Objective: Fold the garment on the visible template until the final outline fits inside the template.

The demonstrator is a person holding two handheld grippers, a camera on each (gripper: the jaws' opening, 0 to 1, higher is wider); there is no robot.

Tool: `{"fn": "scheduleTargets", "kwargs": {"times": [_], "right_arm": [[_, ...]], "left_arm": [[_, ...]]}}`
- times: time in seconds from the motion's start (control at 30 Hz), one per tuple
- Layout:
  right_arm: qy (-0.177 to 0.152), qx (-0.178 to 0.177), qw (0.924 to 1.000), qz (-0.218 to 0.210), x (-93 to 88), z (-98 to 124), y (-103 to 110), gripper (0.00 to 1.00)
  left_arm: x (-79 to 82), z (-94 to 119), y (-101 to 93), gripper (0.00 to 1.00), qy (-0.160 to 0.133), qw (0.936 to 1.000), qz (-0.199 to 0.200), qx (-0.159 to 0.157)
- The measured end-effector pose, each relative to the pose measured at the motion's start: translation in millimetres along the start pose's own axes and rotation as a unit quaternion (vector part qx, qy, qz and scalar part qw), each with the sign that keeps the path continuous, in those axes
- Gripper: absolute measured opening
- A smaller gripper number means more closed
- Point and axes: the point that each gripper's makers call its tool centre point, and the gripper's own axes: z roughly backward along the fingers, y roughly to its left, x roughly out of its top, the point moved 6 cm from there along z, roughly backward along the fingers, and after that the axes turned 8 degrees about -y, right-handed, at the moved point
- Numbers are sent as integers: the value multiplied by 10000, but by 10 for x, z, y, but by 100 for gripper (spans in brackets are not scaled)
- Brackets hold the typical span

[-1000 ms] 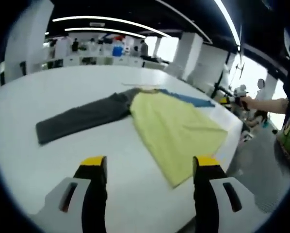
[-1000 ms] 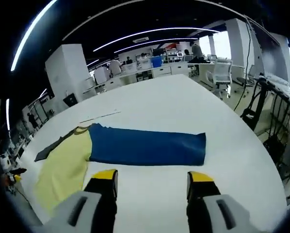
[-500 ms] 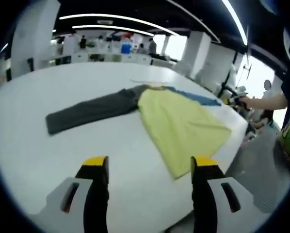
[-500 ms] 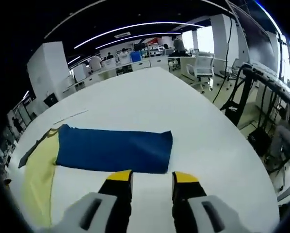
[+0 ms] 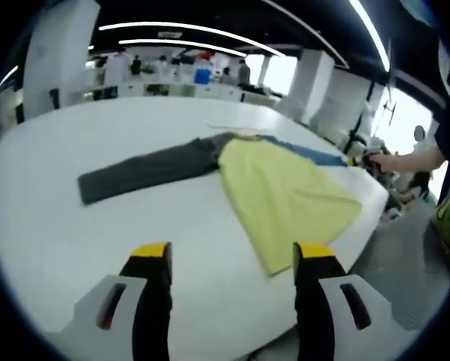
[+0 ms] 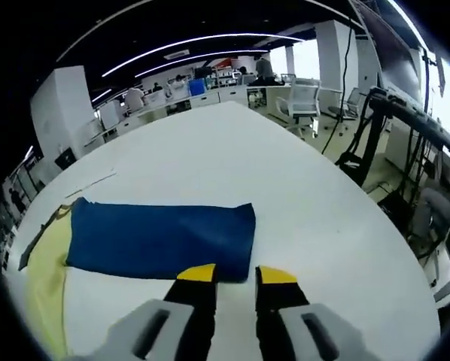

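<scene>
The garment (image 5: 281, 188) has a yellow body, one grey sleeve (image 5: 146, 167), one blue sleeve (image 6: 161, 239).

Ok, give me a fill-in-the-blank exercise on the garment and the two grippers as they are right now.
1. The garment's body is yellow; one sleeve is grey and the other sleeve is ____.
2. The garment lies spread flat on a ____ table.
3. The right gripper is at the cuff end of the ____ sleeve.
4. The left gripper hovers over the table with its jaws wide ____.

Missing words: blue; white; blue; open
</scene>
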Motion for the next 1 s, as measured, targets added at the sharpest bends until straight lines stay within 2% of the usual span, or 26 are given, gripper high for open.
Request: {"fn": "scheduleTargets", "kwargs": {"times": [0.27, 0.43, 0.47, 0.53, 0.6, 0.87, 0.93, 1.0], "right_arm": [[-31, -29, 9999, -168, -30, 30, -1, 15], [-169, 27, 9995, -277, 37, 8, 34, 14], [-162, 9, 9995, -270, 38, -30, 33, 13], [112, -41, 9997, -211, -28, -53, 22, 8], [-11, -14, 9998, -182, -9, -53, 47, 7], [62, -115, 9999, -83, 0, -61, 9, 0], [-114, -94, 9997, 206, 85, -24, 31, 0], [-118, -64, 9998, 175, 140, 17, 81, 0]], "left_arm": [[-31, 3, -47, 59, 28, 10000, 35, -4], [-7, -5, -63, 58, 17, 10000, 16, 10], [-6, -6, -70, 58, 15, 10000, 6, 9], [-11, -4, -82, 57, 11, 10000, -3, 15], [-25, -1, -88, 57, 11, 10000, -9, 38], [-90, 29, -111, 55, 20, 9999, 43, 96], [-94, 33, -103, 55, 23, 9999, -1, 117], [-93, 35, -96, 54, -32, 9999, 24, 126]]}}
